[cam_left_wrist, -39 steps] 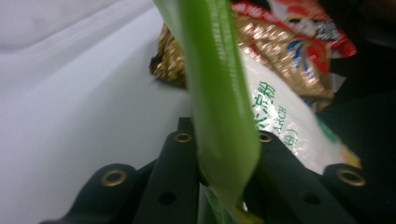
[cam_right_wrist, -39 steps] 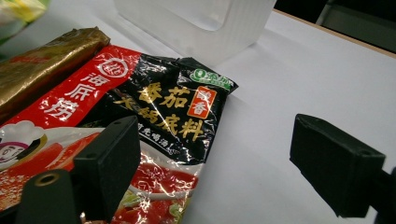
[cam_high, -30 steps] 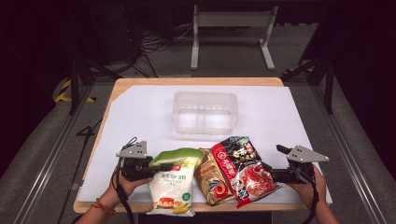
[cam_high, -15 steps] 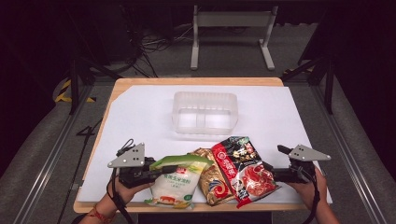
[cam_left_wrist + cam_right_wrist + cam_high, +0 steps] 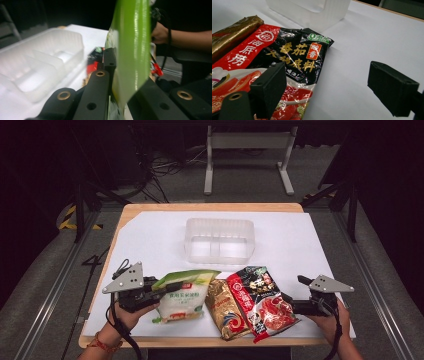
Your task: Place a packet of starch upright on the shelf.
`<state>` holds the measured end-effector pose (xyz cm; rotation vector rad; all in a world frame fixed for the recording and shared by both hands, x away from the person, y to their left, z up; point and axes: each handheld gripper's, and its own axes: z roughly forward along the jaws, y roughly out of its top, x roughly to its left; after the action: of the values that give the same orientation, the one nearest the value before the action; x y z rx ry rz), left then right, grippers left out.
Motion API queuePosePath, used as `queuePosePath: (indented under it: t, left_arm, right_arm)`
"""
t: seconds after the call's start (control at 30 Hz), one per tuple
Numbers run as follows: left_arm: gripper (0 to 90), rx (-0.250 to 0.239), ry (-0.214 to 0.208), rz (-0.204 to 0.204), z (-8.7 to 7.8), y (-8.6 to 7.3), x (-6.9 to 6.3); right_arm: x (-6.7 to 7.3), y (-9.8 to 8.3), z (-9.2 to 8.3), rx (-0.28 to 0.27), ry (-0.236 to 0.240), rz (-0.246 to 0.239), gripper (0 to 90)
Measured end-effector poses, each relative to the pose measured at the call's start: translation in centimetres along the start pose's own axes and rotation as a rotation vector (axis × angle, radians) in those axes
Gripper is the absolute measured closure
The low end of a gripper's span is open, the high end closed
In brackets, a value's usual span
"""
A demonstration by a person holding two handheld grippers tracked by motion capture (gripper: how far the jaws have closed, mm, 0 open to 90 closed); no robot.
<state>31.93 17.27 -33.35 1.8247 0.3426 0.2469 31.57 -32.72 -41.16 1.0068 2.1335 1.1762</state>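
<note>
A green-and-white bag [image 5: 182, 295] hangs tilted above the table's front left, its green top edge [image 5: 130, 50] clamped in my left gripper [image 5: 167, 289], which is shut on it [image 5: 112, 75]. Beside it lie a gold bag [image 5: 225, 312] and a red-and-black bag [image 5: 260, 300], side by side on the white sheet. My right gripper [image 5: 291, 304] rests at the red-and-black bag's right edge. It stands open [image 5: 329, 87], one jaw over the red-and-black bag [image 5: 294, 57] and the other over bare sheet.
A clear plastic container [image 5: 220, 240] with compartments stands mid-table, behind the bags, and shows close up in the left gripper view [image 5: 42, 65]. The white sheet [image 5: 150, 235] covers the wooden table, whose front edge [image 5: 190, 342] runs just below the bags.
My left gripper has risen with the green-and-white bag, lifting it off the sheet. The right gripper and the other two bags have stayed put.
</note>
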Motion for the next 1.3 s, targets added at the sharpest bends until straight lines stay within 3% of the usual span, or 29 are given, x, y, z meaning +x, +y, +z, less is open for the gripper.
queuePosePath:
  t: [0.17, 0.27, 0.53, 0.73, 1.1, 1.3]
  left_arm:
    - [89.9, -0.048, 0.06, -0.033, 0.0, 0.5, 1.5]
    - [90.0, -0.07, 0.074, -0.052, 0.4, 0.8, 2.5]
    - [89.9, -0.05, 0.1, -0.033, 2.2, 1.9, 3.6]
    - [89.9, -0.057, 0.138, -0.054, 3.3, 2.4, 4.7]
    - [89.9, -0.072, 0.145, -0.086, 5.8, 4.6, 6.5]
    - [89.9, -0.081, 0.172, -0.113, 7.2, 5.6, 8.0]
  right_arm:
    - [0.0, 0.0, 0.0, 0.0, -0.001, -0.001, 16.3]
    - [-0.1, -0.1, 0.0, 0.0, -0.002, 0.003, 16.3]
    - [-0.5, -0.2, -0.4, -0.024, -0.042, 0.031, 16.7]
    - [-0.3, -0.1, -0.3, -0.016, -0.044, 0.019, 16.8]
    - [-0.4, -0.2, -0.4, -0.021, -0.068, 0.022, 17.6]
    - [-0.4, -0.2, -0.4, -0.024, -0.068, 0.019, 17.6]
